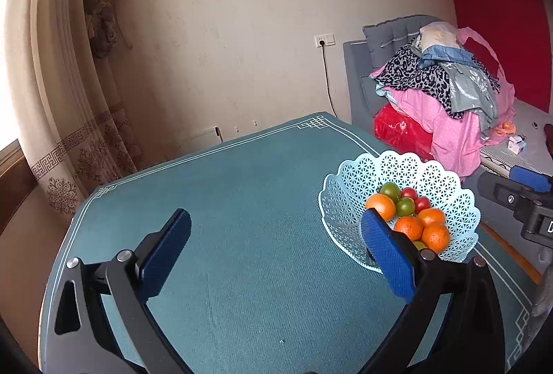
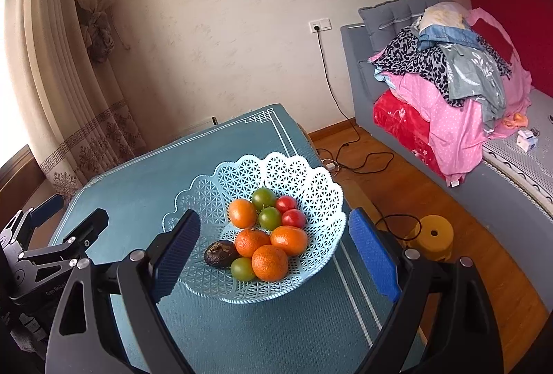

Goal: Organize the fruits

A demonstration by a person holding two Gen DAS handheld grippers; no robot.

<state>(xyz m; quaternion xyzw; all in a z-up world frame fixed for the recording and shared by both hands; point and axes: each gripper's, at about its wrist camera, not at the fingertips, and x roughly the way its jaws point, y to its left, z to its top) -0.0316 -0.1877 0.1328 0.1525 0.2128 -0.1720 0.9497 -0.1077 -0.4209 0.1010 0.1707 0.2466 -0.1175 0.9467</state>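
A pale blue lattice fruit basket [image 2: 311, 187] [image 1: 349, 187] stands on the teal tablecloth [image 1: 242, 201]. It holds several oranges [image 2: 269, 261], green tomatoes [image 2: 269, 218], two red tomatoes [image 2: 293, 218] and a dark wrinkled fruit [image 2: 218, 253]. My right gripper [image 2: 274, 248] hovers open just in front of and above the basket, nothing between its blue pads. My left gripper [image 1: 276, 239] is open over bare cloth to the left of the basket; its right finger [image 1: 387, 256] hides the basket's near left rim. Each gripper shows at the edge of the other's view.
The table's right edge [image 2: 311, 146] drops to a wooden floor with a yellow stool [image 2: 432, 236] and cables. A grey sofa piled with clothes [image 2: 449, 70] stands to the right. Curtains [image 1: 69, 97] hang on the left by the far wall.
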